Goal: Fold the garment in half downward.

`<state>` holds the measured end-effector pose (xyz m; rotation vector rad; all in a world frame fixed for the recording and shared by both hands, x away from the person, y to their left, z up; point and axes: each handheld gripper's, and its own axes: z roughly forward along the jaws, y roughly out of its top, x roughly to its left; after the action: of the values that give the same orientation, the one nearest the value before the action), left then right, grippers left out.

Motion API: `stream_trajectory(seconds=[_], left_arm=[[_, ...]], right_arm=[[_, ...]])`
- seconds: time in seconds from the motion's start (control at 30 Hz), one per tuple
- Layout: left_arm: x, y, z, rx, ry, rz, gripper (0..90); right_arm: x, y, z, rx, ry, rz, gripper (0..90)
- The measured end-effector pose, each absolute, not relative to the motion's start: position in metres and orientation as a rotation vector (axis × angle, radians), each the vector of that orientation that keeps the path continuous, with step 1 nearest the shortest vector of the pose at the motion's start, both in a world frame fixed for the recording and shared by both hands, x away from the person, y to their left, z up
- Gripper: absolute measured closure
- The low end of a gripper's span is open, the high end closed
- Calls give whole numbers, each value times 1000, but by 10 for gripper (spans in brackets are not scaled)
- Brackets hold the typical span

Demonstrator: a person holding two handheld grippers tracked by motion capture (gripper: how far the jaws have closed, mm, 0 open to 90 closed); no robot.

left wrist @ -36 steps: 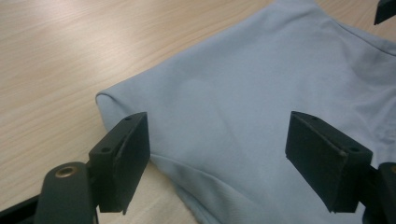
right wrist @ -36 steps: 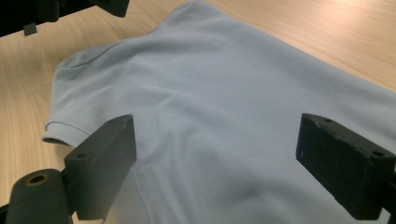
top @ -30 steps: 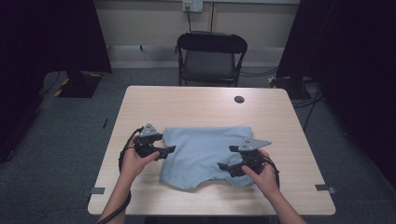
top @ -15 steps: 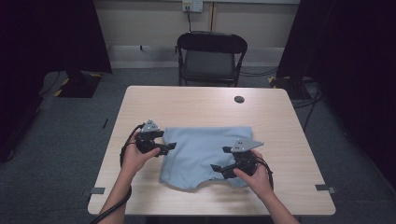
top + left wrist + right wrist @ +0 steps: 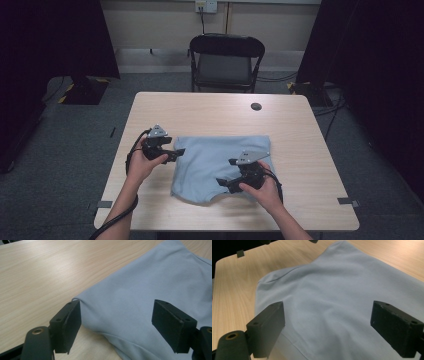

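A folded light blue cloth (image 5: 212, 162) lies on the wooden table (image 5: 215, 112). My left gripper (image 5: 176, 153) sits at its left edge, open, the jaws spread over the cloth's corner (image 5: 120, 315) with nothing gripped. Over the cloth's near right part hovers my right gripper (image 5: 223, 183), open too; the cloth (image 5: 329, 297) spreads wide between and beyond its jaws.
A small black round object (image 5: 256, 106) rests near the table's far edge. A black folding chair (image 5: 226, 60) stands behind the table. Bare tabletop lies left, right and beyond the cloth. Dark curtains flank the room.
Both grippers have shifted left, the right one onto the cloth's near middle. The cloth's left edge has drawn in to the right, so the cloth is narrower.
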<state>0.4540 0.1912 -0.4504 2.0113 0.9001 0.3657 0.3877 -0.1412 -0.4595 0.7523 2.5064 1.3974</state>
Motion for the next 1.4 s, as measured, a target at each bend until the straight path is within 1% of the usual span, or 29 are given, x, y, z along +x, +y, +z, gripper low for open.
stream_trajectory(seconds=[0.73,1.4], left_arm=[[483,194,-453,2027,947,388,236],[503,198,-461,2041,991,390,224]], right_arm=[[384,-99,-461,687,2541,1432,117],[377,-72,-467,636,2587,1414,117]])
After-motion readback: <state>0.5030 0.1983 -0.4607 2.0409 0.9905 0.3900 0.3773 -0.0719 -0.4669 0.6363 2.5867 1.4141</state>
